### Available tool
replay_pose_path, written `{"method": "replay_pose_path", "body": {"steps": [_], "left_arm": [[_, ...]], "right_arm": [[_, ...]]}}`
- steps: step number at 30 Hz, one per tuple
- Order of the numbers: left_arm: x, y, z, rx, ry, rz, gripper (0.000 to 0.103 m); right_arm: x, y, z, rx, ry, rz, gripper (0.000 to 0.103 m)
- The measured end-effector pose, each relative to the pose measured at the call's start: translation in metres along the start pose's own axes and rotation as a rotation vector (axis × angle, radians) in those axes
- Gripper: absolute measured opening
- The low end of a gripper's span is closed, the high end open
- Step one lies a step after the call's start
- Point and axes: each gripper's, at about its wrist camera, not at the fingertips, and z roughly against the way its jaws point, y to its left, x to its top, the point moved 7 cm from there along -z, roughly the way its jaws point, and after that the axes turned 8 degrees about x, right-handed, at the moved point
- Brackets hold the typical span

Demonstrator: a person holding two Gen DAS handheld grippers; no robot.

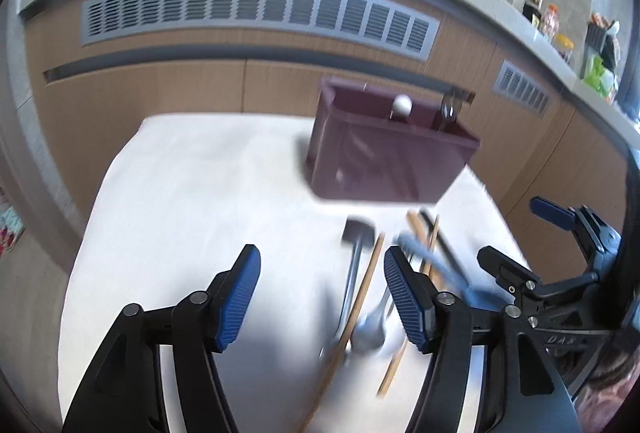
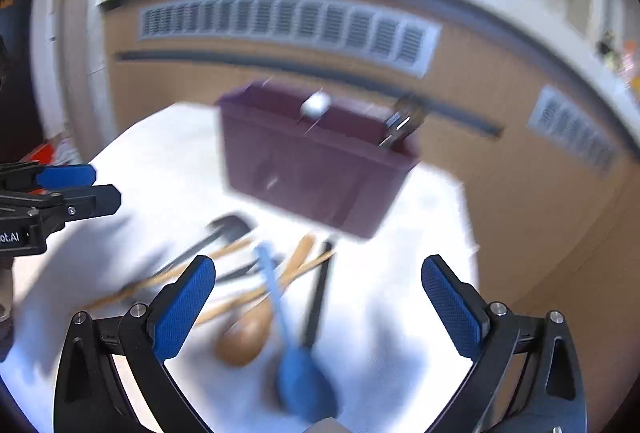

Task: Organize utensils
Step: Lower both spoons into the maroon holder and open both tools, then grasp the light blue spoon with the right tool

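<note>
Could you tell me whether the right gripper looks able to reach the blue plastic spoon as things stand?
Probably yes: the right gripper has its jaws open, and the blue plastic spoon lies uncovered between them, atop the other utensils.

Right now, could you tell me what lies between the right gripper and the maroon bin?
In the right wrist view: a blue spoon, wooden spoon and chopsticks on the white cloth.

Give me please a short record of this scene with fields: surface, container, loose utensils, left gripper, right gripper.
surface: white table top
container: dark purple bin, upright at the far side, with a few utensils standing in it
loose utensils: blue spoon, wooden spoon, chopsticks, metal spoon, black utensils, in a heap before the bin
left gripper: open, nothing held
right gripper: open wide above the heap, nothing held
</note>
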Motion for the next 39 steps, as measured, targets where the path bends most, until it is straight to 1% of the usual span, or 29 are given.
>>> {"method": "replay_pose_path", "body": {"steps": [2, 3, 5, 6, 7, 8, 9, 10, 11, 13, 16, 21, 25, 28, 33, 39], "left_arm": [[-0.016, 0.002, 0.002, 0.012, 0.020, -0.017, 0.069], [-0.023, 0.002, 0.003, 0.018, 0.029, -0.030, 0.069], [-0.032, 0.004, 0.003, 0.034, 0.037, -0.046, 0.070], [-0.035, 0.005, 0.003, 0.040, 0.041, -0.047, 0.070], [-0.037, 0.007, 0.002, 0.040, 0.044, -0.044, 0.071], [-0.040, 0.009, 0.002, 0.038, 0.048, -0.039, 0.072], [-0.042, 0.011, 0.001, 0.033, 0.052, -0.033, 0.073], [-0.044, 0.012, 0.001, 0.029, 0.055, -0.028, 0.073], [-0.046, 0.015, 0.000, 0.027, 0.060, -0.024, 0.074], [-0.047, 0.018, -0.002, 0.028, 0.067, -0.018, 0.074], [-0.050, 0.023, -0.004, 0.023, 0.076, -0.006, 0.074], [-0.051, 0.030, -0.006, 0.022, 0.086, 0.011, 0.074], [-0.052, 0.031, -0.007, 0.021, 0.091, 0.020, 0.074], [-0.053, 0.029, -0.006, 0.015, 0.096, 0.012, 0.074], [-0.055, 0.020, -0.003, 0.005, 0.101, -0.019, 0.074], [-0.058, -0.004, 0.004, -0.050, 0.086, -0.067, 0.074]], "right_arm": [[-0.009, 0.006, -0.006, 0.052, 0.040, -0.017, 0.102], [-0.012, 0.009, -0.008, 0.060, 0.052, -0.022, 0.102], [-0.016, 0.010, -0.014, 0.056, 0.070, -0.026, 0.097], [-0.017, 0.011, -0.016, 0.053, 0.078, -0.024, 0.087], [-0.018, 0.011, -0.019, 0.056, 0.090, -0.024, 0.074], [-0.018, 0.011, -0.023, 0.063, 0.111, -0.027, 0.068], [-0.019, 0.011, -0.029, 0.068, 0.131, -0.033, 0.055], [-0.018, 0.010, -0.034, 0.073, 0.143, -0.036, 0.046], [-0.018, 0.009, -0.038, 0.079, 0.160, -0.043, 0.043], [-0.017, 0.007, -0.044, 0.080, 0.167, -0.054, 0.033], [-0.018, 0.003, -0.053, 0.084, 0.194, -0.073, 0.024], [-0.023, 0.004, -0.060, 0.113, 0.214, -0.090, 0.019], [-0.026, 0.003, -0.057, 0.136, 0.222, -0.125, 0.009], [-0.029, -0.001, -0.046, 0.115, 0.209, -0.136, 0.009], [-0.043, -0.019, -0.014, 0.078, 0.165, -0.198, 0.009], [-0.067, -0.036, 0.018, 0.014, 0.105, -0.262, 0.009]]}}
